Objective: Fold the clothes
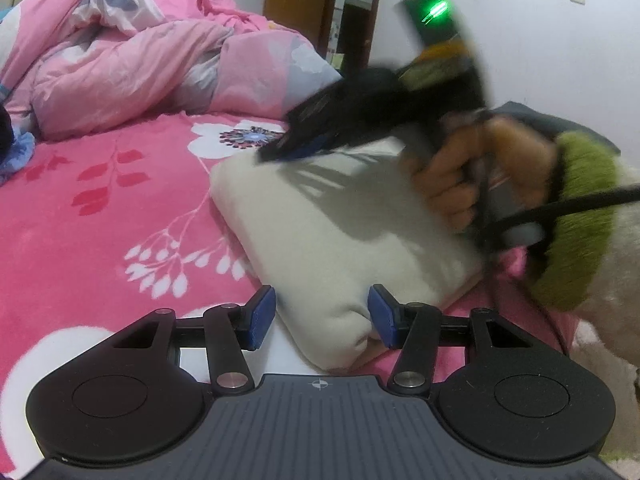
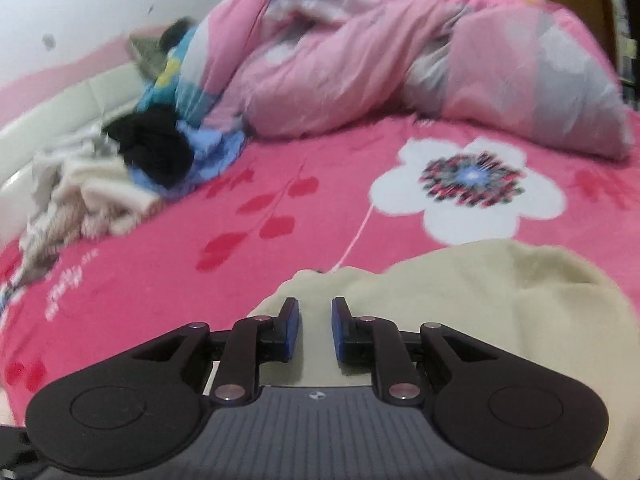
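Left wrist view: our left gripper (image 1: 322, 318) stands half spread astride the near corner of the folded cream garment (image 1: 320, 216). The pads do not visibly pinch it. The bundle's long axis runs away toward the right gripper (image 1: 280, 148), blurred over its far end.

Right wrist view: right gripper (image 2: 315, 328) narrowly parted, empty, cream garment (image 2: 480, 280) directly beneath and to its right on the pink sheet (image 2: 160, 280).
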Demonstrator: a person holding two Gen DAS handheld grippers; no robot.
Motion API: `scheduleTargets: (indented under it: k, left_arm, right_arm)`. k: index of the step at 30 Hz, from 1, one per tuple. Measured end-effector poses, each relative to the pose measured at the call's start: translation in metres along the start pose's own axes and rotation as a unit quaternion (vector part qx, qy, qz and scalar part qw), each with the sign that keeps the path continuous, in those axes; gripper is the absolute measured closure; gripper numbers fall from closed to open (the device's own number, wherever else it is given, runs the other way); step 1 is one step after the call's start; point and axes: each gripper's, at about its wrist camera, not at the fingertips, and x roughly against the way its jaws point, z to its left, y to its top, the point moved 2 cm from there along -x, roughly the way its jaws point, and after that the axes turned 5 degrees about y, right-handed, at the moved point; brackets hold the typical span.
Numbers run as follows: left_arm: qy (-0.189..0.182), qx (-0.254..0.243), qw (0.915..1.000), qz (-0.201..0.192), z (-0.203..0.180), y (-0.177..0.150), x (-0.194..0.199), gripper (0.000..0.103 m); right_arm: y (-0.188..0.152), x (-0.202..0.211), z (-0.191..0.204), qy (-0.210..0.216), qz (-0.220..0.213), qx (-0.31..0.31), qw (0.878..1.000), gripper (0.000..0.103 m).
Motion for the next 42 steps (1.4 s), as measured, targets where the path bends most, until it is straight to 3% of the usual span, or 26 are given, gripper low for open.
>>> scheduleTargets:
  k: [4, 6, 7, 9, 13, 17, 20, 23, 26, 29, 35, 40, 42]
  left_arm:
    - [0.004, -0.002, 1.0000, 0.001, -0.001, 0.000, 0.000, 0.050]
    - [0.005, -0.003, 1.0000, 0.002, -0.002, 0.000, 0.000, 0.050]
    - [0.006, -0.003, 1.0000, 0.002, -0.003, 0.000, 0.000, 0.050]
    - [0.010, -0.007, 0.9999, 0.004, -0.006, 0.002, 0.000, 0.050]
    - [0.038, -0.032, 0.9988, -0.005, -0.015, 0.012, 0.011, 0.051]
    - [0.050, -0.046, 0.9968, -0.041, -0.021, 0.028, 0.031, 0.052]
    - [0.040, -0.057, 0.9966, -0.044, -0.029, 0.039, 0.027, 0.052]
    - [0.050, -0.088, 0.9948, -0.012, -0.043, 0.042, 0.006, 0.052]
    - [0.072, -0.101, 0.9910, 0.051, -0.050, 0.033, -0.020, 0.050]
    - [0.080, -0.098, 0.9904, 0.055, -0.051, 0.032, -0.020, 0.050]
    - [0.083, -0.081, 0.9909, 0.069, -0.044, 0.033, -0.018, 0.050]
    - [0.089, -0.098, 0.9889, 0.068, -0.053, 0.031, -0.017, 0.050]
    - [0.092, -0.102, 0.9882, 0.068, -0.053, 0.032, -0.017, 0.050]
  right_arm:
    - [0.003, 0.064, -0.008, -0.053, -0.053, 0.015, 0.997, 0.085]
    - [-0.011, 0.054, -0.033, -0.088, -0.013, -0.011, 0.996, 0.085]
    - [-0.023, 0.040, -0.049, -0.105, 0.020, -0.026, 0.994, 0.092]
    - [-0.046, 0.026, -0.065, -0.090, -0.002, -0.026, 0.996, 0.095]
    - [-0.029, 0.036, -0.051, -0.108, 0.006, -0.030, 0.994, 0.092]
    - [-0.022, 0.094, -0.030, -0.109, -0.056, -0.037, 0.992, 0.091]
    - [-0.035, 0.138, -0.017, -0.133, -0.083, -0.028, 0.987, 0.090]
    - [-0.062, 0.153, -0.021, -0.159, -0.062, -0.046, 0.984, 0.090]
    - [-0.106, 0.124, -0.044, -0.206, 0.004, -0.059, 0.977, 0.090]
    - [-0.110, 0.124, -0.046, -0.205, -0.013, -0.060, 0.977, 0.089]
    - [-0.093, 0.173, -0.038, -0.196, -0.071, -0.086, 0.974, 0.089]
    - [-0.126, 0.144, -0.077, -0.200, -0.038, -0.120, 0.972, 0.085]
    - [-0.120, 0.149, -0.078, -0.197, -0.037, -0.137, 0.970, 0.082]
